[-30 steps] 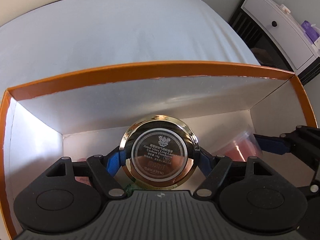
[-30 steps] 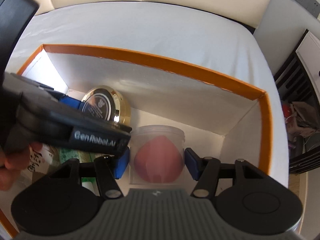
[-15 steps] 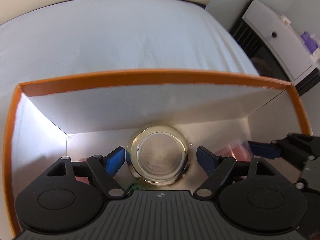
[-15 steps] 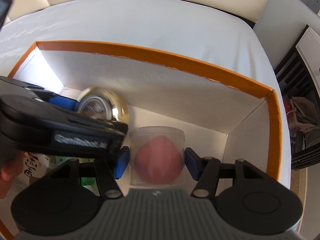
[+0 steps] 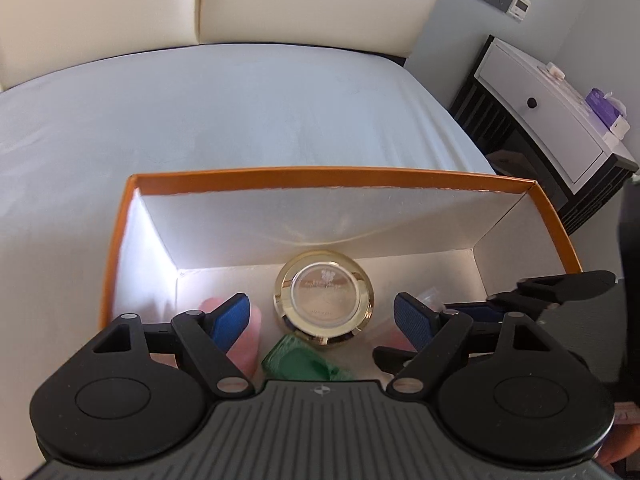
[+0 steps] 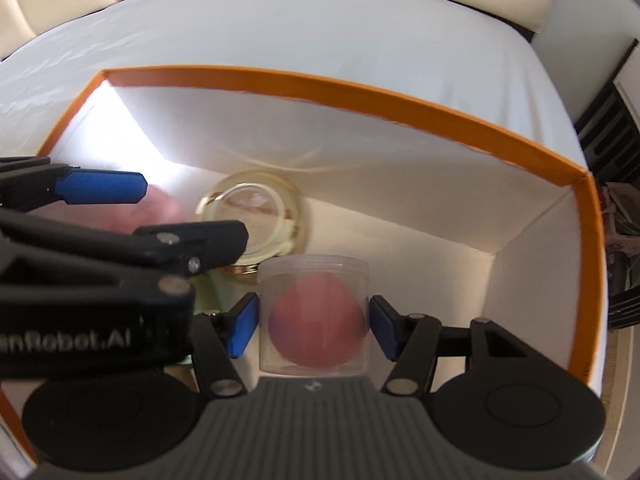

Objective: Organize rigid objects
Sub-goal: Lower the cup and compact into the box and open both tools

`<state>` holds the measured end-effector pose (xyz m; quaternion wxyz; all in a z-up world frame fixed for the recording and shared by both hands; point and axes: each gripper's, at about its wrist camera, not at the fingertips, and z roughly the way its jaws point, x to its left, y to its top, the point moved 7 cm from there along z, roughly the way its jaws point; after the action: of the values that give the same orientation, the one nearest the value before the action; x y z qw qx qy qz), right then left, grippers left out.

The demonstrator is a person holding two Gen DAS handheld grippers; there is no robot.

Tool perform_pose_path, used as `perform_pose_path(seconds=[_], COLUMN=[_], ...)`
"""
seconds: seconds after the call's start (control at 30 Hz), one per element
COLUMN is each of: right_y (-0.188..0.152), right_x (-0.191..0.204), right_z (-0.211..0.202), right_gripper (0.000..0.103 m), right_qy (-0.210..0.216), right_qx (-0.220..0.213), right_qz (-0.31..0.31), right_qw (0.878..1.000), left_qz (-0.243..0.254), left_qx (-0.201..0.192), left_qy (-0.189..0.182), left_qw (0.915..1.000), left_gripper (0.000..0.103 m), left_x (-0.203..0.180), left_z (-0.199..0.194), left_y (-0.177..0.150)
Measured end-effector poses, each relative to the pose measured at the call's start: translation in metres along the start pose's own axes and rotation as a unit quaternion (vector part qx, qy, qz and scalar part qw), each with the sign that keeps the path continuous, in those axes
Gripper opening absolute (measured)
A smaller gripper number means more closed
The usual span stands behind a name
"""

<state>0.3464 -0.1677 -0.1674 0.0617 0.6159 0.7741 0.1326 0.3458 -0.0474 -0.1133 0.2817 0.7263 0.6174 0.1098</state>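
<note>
A gold round compact (image 5: 324, 300) lies flat on the floor of the orange-rimmed box (image 5: 320, 173), also visible in the right wrist view (image 6: 252, 216). My left gripper (image 5: 322, 316) is open and empty above and behind it. My right gripper (image 6: 312, 324) is shut on a clear plastic jar holding a pink sponge (image 6: 314, 316), low inside the box (image 6: 400, 108) to the right of the compact. The left gripper's blue finger (image 6: 100, 188) crosses the right wrist view.
A green item (image 5: 300, 360) and a pink item (image 5: 244, 336) lie on the box floor near the compact. The box sits on a white bed sheet (image 5: 224, 112). A cream headboard (image 5: 280, 0) is behind; a white nightstand (image 5: 552, 116) stands at right.
My left gripper opened, let the gold compact drop onto the box floor, and drew back and up. My right gripper stayed shut on the jar inside the box.
</note>
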Motion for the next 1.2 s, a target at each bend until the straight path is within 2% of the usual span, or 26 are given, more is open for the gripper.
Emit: perform_pose_path(seconds=[0.1,0.3,0.43,0.57,0.73,0.87,1.03,1.2], right_y=[-0.001,-0.002,-0.003,-0.005,-0.011,-0.027,-0.054,-0.088], right_x=[0.008,0.015,0.017,0.02,0.029,0.041,0.049,0.048], right_z=[-0.001,-0.005,-0.017,-0.034,-0.072,-0.109,-0.145,-0.166], right_gripper=[0.06,0.061,0.071,0.071,0.071,0.071,0.071,0.071], right_qy=[0.01,-0.008,-0.006,-0.018,-0.032,-0.035,-0.04,-0.04], right_qx=[0.006,0.003,-0.011,-0.032,-0.097,-0.169,-0.234,-0.274], right_qz=[-0.007,-0.025,-0.026,-0.034,-0.052,-0.073,-0.076,-0.052], right_qw=[1.0,1.0,1.0,0.999,0.993,0.982,0.968,0.959], left_qz=[-0.011,-0.016,-0.025,-0.033,-0.037,-0.031,-0.01,-0.04], left_qx=[-0.006,-0.027,-0.048,-0.073,-0.112,-0.155,-0.197,-0.203], left_qy=[0.002,-0.007,-0.017,-0.022,-0.028,-0.02,-0.014,-0.019], left_qw=[0.9999,0.9995,0.9984,0.9965,0.9926,0.9872,0.9803,0.9782], left_gripper=[0.095,0.093,0.093,0.093,0.091,0.09,0.089,0.089], left_x=[0.005,0.005,0.002,0.0,-0.004,-0.007,-0.013,-0.004], left_z=[-0.007,-0.025,-0.043,-0.064,-0.096,-0.125,-0.15,-0.157], left_y=[-0.002,-0.005,-0.008,-0.012,-0.022,-0.037,-0.056,-0.079])
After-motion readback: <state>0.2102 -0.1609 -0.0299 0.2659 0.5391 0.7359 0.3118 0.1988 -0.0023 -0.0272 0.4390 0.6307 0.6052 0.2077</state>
